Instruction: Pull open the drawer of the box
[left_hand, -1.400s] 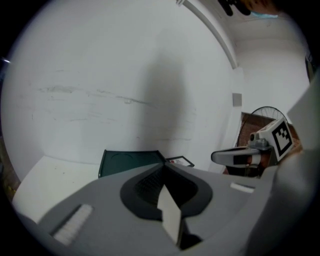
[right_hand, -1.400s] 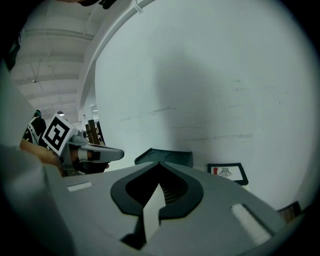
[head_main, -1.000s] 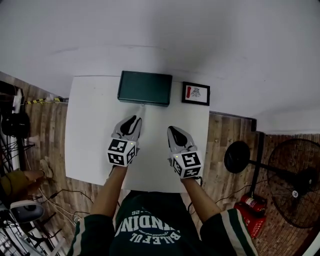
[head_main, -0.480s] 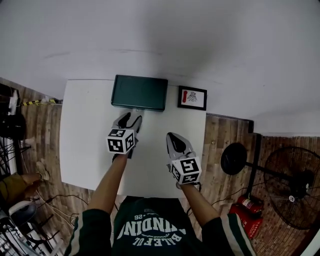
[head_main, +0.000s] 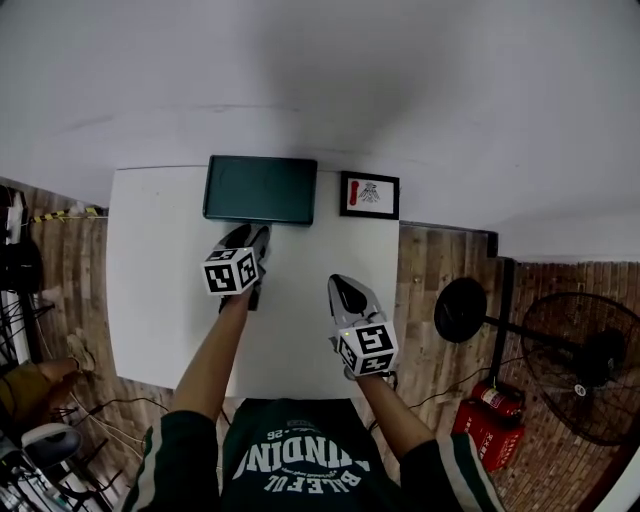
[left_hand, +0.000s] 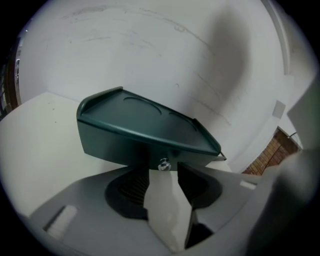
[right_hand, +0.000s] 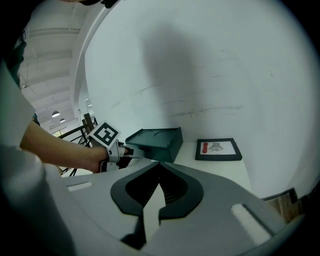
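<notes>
A dark green box stands at the far edge of the white table, against the wall. Its drawer front carries a small silver knob, and the drawer looks closed. My left gripper is right at the box's front. Its jaws stand open, with the knob between the fingertips, and the pads do not press on it. In the right gripper view the box and the left gripper show ahead. My right gripper hovers over the table's near right part, shut and empty.
A black-framed picture lies flat to the right of the box. Past the table's right edge a black fan and a red object stand on the wooden floor. Cables and gear lie on the floor at the left.
My left gripper has moved forward up to the box's front, and its tips now reach the drawer knob. The right gripper has stayed about where it was.
</notes>
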